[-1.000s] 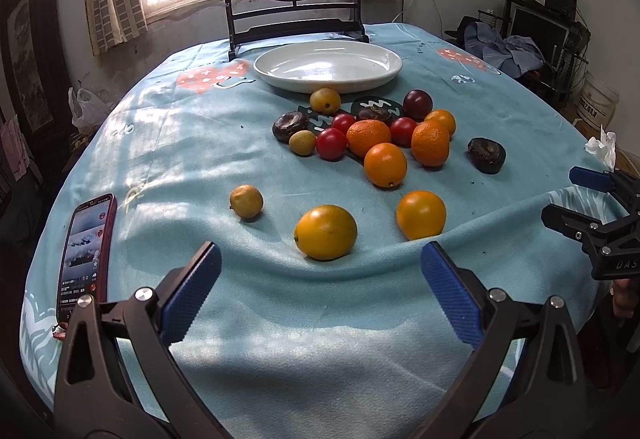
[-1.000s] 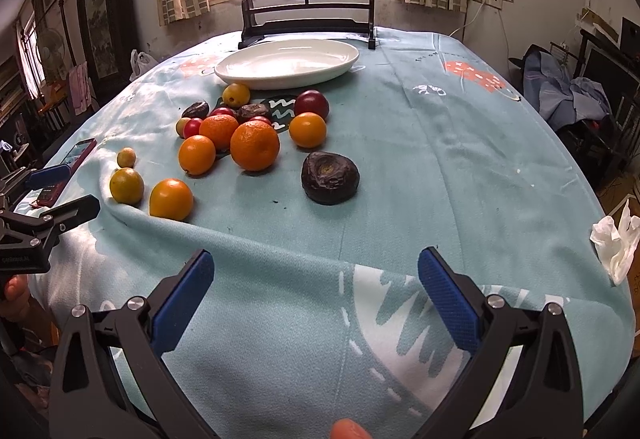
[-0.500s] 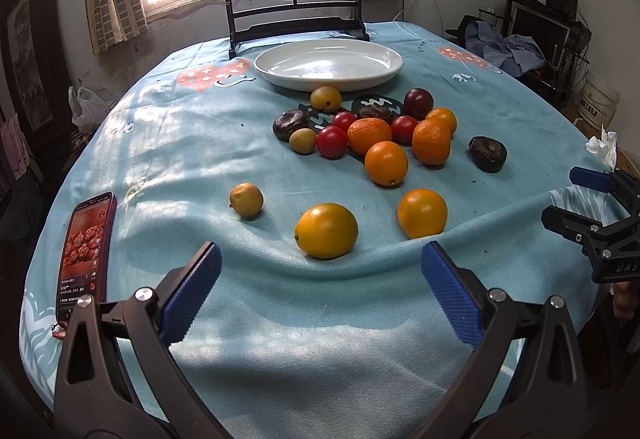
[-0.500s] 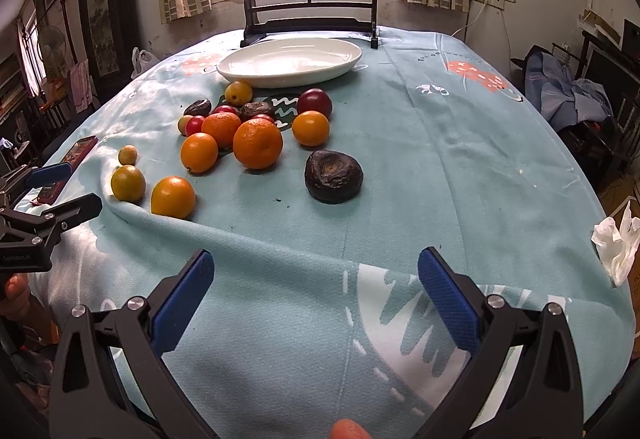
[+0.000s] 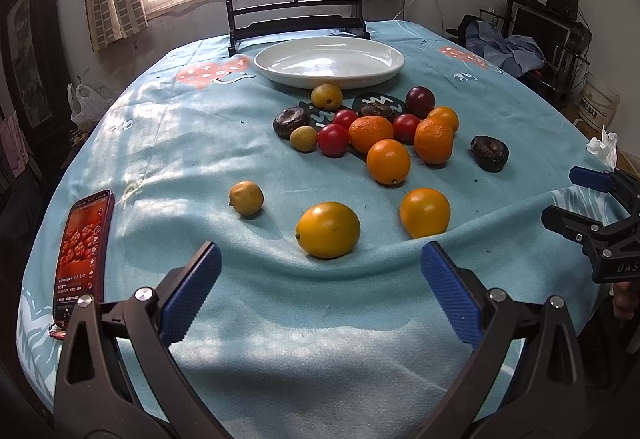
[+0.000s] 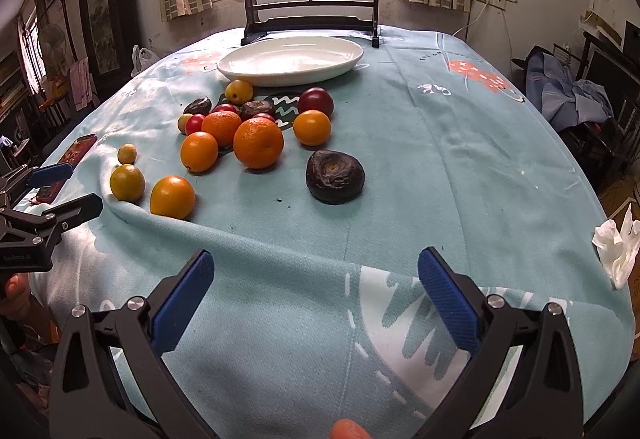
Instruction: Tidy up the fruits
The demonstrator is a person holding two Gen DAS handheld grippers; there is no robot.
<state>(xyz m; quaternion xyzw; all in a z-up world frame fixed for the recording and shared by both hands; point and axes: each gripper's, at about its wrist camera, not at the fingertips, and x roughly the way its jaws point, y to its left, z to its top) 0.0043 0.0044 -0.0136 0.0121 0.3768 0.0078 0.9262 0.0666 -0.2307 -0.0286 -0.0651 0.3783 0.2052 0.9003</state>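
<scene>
Two pairs of tongs hover over the near edge of the bench, both spread wide with nothing between their blue pads: the left tongs face a yellow-orange fruit, the right tongs face a dark wrinkled fruit. The fruits lie loose on the blue cloth, most of them clustered just in front of the white plate, which holds none. A small yellow fruit sits apart on the left, near a phone lying at the bench's edge.
</scene>
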